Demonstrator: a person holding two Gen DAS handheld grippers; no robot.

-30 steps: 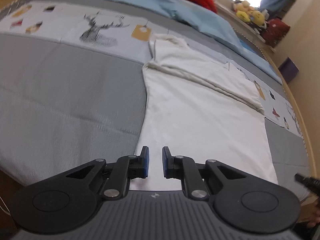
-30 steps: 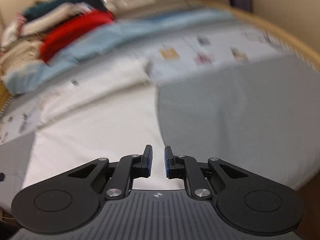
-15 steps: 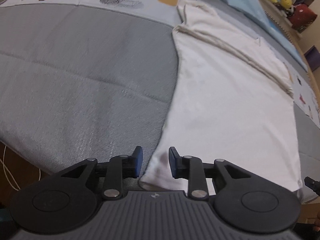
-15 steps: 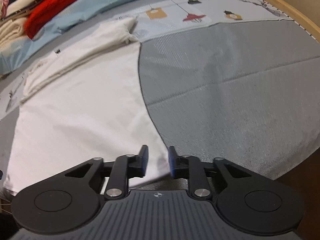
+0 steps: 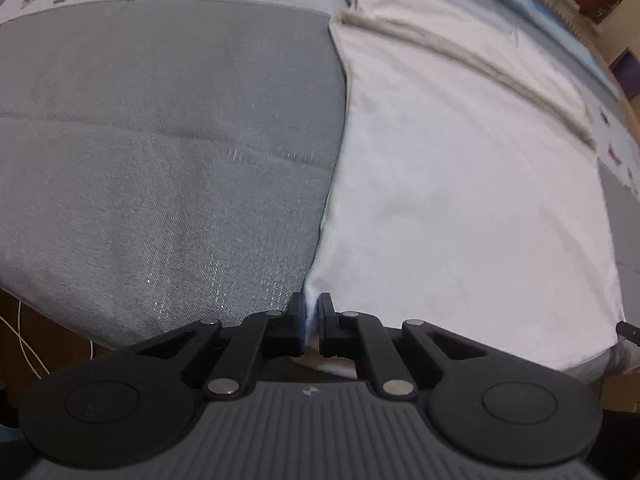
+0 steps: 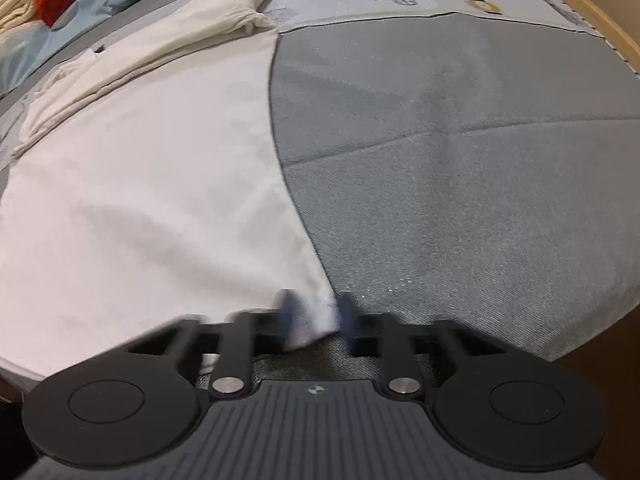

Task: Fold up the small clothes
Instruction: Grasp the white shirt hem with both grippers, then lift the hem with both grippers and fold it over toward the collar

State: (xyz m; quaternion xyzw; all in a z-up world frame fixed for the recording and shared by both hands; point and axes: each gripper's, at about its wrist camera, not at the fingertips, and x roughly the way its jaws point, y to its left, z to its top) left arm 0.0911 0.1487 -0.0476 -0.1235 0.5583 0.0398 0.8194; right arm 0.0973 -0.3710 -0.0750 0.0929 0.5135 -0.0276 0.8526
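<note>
Since earlier frames, both grippers had dropped onto near hem of white garment (image 5: 460,184) and jaws had drawn in. Left gripper (image 5: 311,322) nipped tight on hem's left corner. Right gripper (image 6: 314,320), blurred, jaws closed on hem's right corner, cloth bunched between pads. Garment lay flat on grey bed cover (image 5: 168,152), hem at bed's near edge, folded sleeves toward far side.
</note>
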